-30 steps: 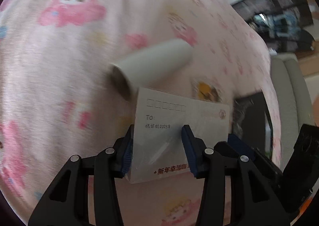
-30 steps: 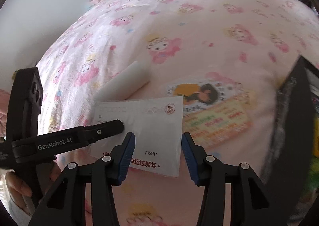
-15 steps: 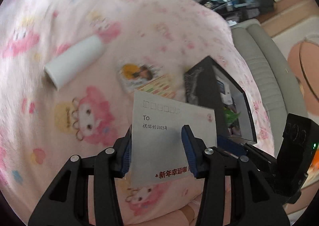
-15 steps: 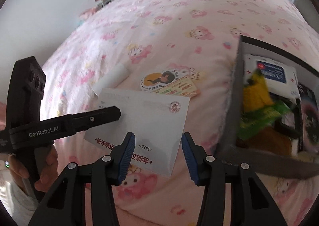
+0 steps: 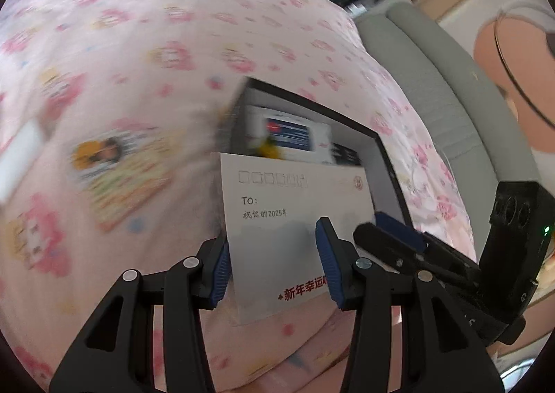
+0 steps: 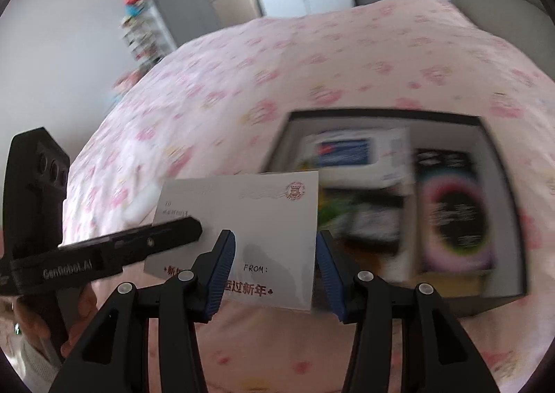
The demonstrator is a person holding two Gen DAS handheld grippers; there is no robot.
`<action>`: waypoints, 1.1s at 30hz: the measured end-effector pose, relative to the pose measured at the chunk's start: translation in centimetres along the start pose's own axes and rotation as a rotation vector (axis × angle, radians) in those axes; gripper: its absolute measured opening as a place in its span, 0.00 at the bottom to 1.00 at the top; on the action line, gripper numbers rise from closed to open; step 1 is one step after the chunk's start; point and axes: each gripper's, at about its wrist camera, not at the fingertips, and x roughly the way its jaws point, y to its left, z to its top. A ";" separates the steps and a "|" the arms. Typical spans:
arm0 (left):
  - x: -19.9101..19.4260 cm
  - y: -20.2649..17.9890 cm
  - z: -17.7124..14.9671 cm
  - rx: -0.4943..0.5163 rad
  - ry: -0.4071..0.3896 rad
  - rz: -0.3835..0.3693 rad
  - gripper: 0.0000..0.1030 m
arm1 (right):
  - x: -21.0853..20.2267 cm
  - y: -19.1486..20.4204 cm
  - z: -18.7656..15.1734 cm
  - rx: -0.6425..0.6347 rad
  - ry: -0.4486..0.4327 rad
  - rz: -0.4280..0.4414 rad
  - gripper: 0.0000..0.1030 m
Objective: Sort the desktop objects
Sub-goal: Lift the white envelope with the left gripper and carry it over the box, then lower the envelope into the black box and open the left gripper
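A white envelope (image 5: 295, 212) (image 6: 270, 219) with red print hangs in the air between my two grippers, over the near left edge of an open dark box (image 5: 392, 178) (image 6: 381, 113). My left gripper (image 5: 274, 268) has its fingers apart. The envelope's left edge lies against the left finger, and the right finger crosses over the paper. My right gripper (image 6: 274, 275) also has its fingers apart, with the envelope's right edge at its right finger. Each gripper shows in the other's view: the right gripper (image 5: 367, 230) and the left gripper (image 6: 194, 230). How the paper is gripped is hidden.
The box holds a white and blue pack (image 6: 350, 153), a black packet with a pink ring (image 6: 454, 216) and green and yellow items (image 6: 329, 209). A picture card (image 5: 118, 171) and a white roll (image 5: 17, 153) lie on the pink sheet. A grey sofa (image 5: 451, 98) stands behind.
Both grippers have carried the envelope up off the sheet and to the right, away from the roll and card, to the edge of the box. Finger spacing is unchanged.
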 end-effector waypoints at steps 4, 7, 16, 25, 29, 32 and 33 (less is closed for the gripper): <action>3.6 -4.3 1.2 0.055 0.035 0.008 0.44 | -1.3 -5.7 1.4 0.101 -0.047 -0.010 0.43; 6.5 -6.7 2.0 0.076 0.057 0.019 0.44 | -1.3 -8.7 2.1 0.134 -0.072 -0.040 0.43; 12.7 -9.2 4.6 0.085 0.110 0.060 0.44 | 0.1 -14.0 3.5 0.190 -0.075 -0.077 0.43; 16.7 -8.9 5.7 0.054 0.153 0.082 0.46 | 2.6 -16.3 4.7 0.200 -0.034 -0.126 0.43; 17.6 -9.0 5.4 0.057 0.175 0.093 0.49 | 3.5 -17.7 4.1 0.237 -0.005 -0.125 0.43; 18.3 -9.0 5.3 0.059 0.191 0.101 0.49 | 3.4 -17.6 4.0 0.234 -0.002 -0.138 0.42; 18.5 -9.0 5.2 0.060 0.197 0.104 0.49 | 3.4 -17.5 4.0 0.235 -0.003 -0.140 0.42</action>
